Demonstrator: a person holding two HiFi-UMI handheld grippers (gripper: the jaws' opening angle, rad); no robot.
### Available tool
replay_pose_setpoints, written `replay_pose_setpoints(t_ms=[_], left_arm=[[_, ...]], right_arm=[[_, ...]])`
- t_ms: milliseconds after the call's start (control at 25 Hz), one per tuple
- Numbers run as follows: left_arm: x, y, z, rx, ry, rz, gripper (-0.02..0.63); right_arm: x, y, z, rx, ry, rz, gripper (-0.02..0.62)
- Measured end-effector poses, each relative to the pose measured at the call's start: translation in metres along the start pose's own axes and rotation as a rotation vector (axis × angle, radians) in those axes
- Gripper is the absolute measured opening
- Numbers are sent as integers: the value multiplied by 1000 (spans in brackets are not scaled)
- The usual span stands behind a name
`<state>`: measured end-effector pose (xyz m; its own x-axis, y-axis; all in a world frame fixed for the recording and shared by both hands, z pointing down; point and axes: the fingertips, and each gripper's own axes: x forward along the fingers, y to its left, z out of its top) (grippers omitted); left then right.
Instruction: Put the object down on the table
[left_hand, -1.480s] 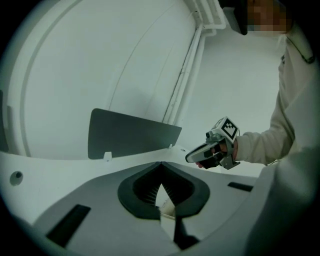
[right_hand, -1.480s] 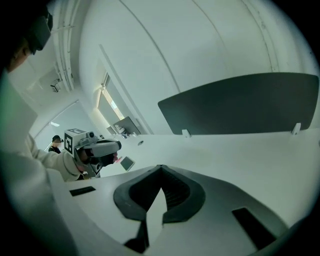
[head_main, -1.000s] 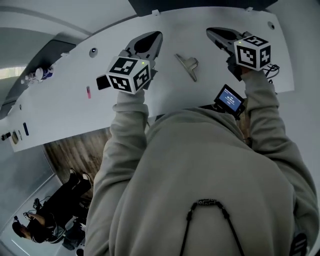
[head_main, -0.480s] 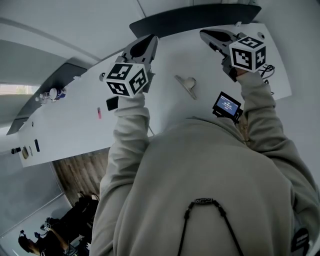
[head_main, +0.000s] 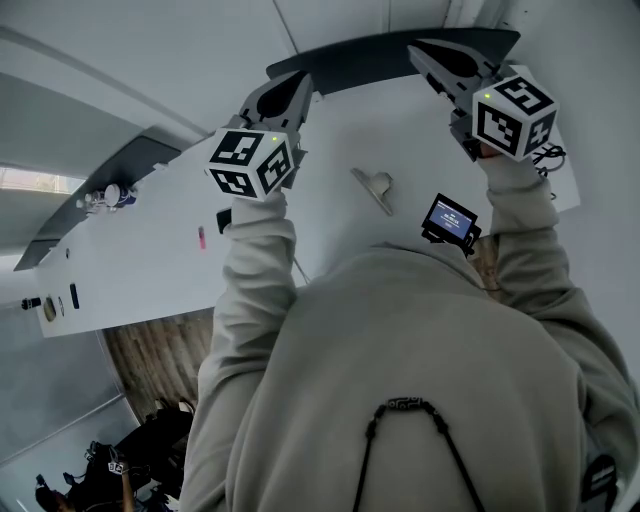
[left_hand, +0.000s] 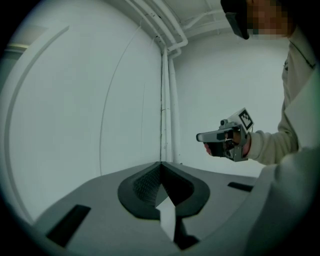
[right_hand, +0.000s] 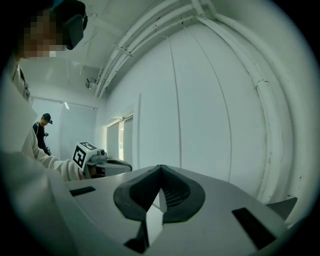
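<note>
A grey metal clip-like object (head_main: 372, 187) lies on the white table (head_main: 140, 250), between my two arms and apart from both grippers. My left gripper (head_main: 300, 84) is lifted above the table, to the object's left. Its jaws are shut with nothing between them, and in the left gripper view (left_hand: 161, 165) they point at a bare wall. My right gripper (head_main: 420, 50) is raised over the table's far right part, also shut and empty. In the right gripper view (right_hand: 160, 168) its jaws face a white wall with pipes.
A small lit screen (head_main: 453, 218) hangs at my chest. On the table's left part lie a pink item (head_main: 201, 237) and a black item (head_main: 224, 218). A dark panel (head_main: 380, 55) borders the far edge and cables (head_main: 550, 155) lie at the right. A person (right_hand: 42, 132) stands far off.
Both grippers have risen and moved toward the table's far edge, tilting upward. The metal object has stayed where it lies on the table.
</note>
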<state>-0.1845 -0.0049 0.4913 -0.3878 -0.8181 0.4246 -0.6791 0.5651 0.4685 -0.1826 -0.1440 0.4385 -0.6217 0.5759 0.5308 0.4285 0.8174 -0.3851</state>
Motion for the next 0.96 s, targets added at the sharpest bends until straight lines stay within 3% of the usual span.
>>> replay_pose_setpoints(t_ms=[280, 960], left_arm=[[-4, 10, 15, 8, -39, 26, 3], [-13, 7, -4, 3, 1, 21, 3]], right_arm=[[-1, -4, -5, 7, 12, 16, 20], [-19, -4, -28, 50, 42, 3, 20]])
